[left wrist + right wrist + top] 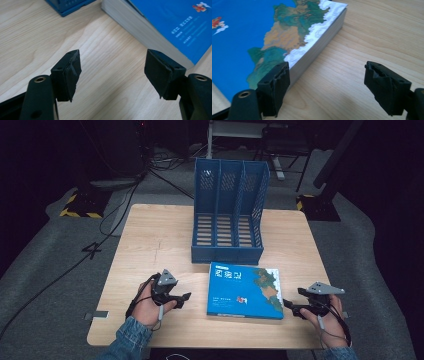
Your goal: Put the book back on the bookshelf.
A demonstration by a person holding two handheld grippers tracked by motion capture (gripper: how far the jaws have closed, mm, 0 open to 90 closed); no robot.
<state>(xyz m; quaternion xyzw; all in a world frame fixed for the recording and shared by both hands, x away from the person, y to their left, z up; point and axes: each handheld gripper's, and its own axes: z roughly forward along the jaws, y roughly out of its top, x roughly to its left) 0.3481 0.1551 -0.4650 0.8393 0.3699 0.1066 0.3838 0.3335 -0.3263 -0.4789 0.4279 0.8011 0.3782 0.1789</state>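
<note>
The room was dark, with cables on the grey floor, and in the middle stood a light wooden table (150, 245). A blue file rack (228, 215) with three slots stood at the far side of the table. Just in front of the rack, a thick blue book (244, 290) lay flat with its cover up. It was near the front edge of the table, a little to the right of the middle. Its long sides ran from left to right across the table. The map picture on its cover sat at the right end.

The left gripper (183, 299) was to the left of the book, near it but not touching. It pointed right, toward the book, and the hand (147, 309) held it low over the table. Its jaws stood wide apart with nothing between them.

The right gripper (290, 307) was just beside the book's right edge and pointed left at it. Its jaws were wide apart too, and empty.
</note>
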